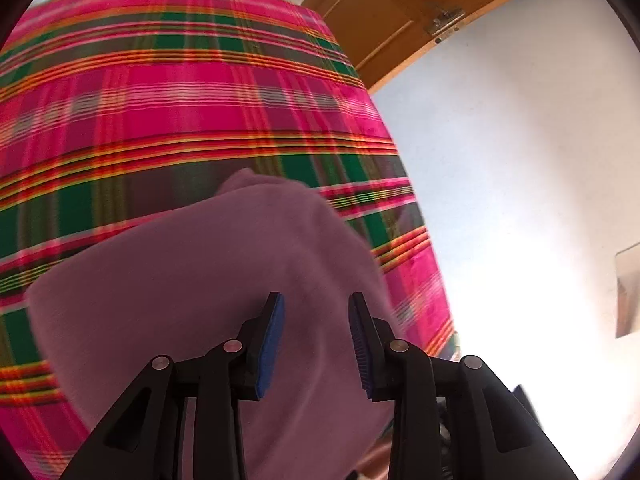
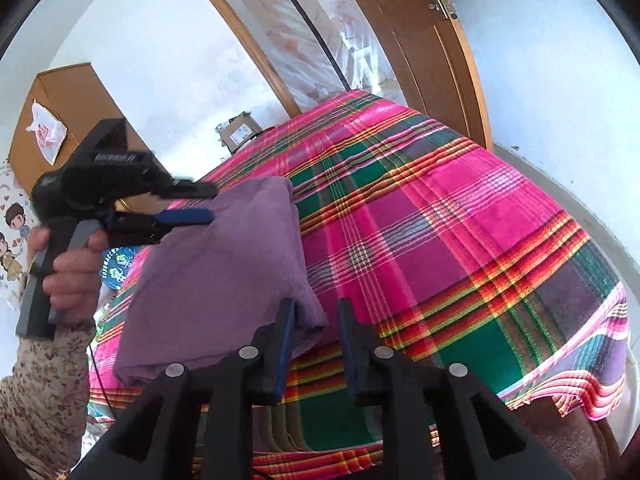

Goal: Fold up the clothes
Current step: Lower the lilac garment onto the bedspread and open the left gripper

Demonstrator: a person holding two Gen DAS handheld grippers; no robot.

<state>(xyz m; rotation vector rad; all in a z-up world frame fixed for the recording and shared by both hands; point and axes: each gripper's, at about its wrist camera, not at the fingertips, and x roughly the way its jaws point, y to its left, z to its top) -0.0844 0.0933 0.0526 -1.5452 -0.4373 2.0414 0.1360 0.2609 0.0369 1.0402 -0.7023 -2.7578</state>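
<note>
A home bedroom, this: bright plaid bedspread (image 2: pixel 440 240) over the bed, wooden door (image 2: pixel 432 40) far right, cartoon stickers (image 2: pixel 14 236) on the left wall.

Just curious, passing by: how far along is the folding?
Nearly done, it seems. The purple cloth already lies folded into a neat rectangle on the plaid bedspread. Both tools, left and right, stand open, holding nothing. Perhaps one more fold or setting it aside remains.

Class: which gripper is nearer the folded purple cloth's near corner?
Right. The right gripper has that corner of the folded purple cloth between its open jaws; the left gripper hovers over the far edge.
</note>
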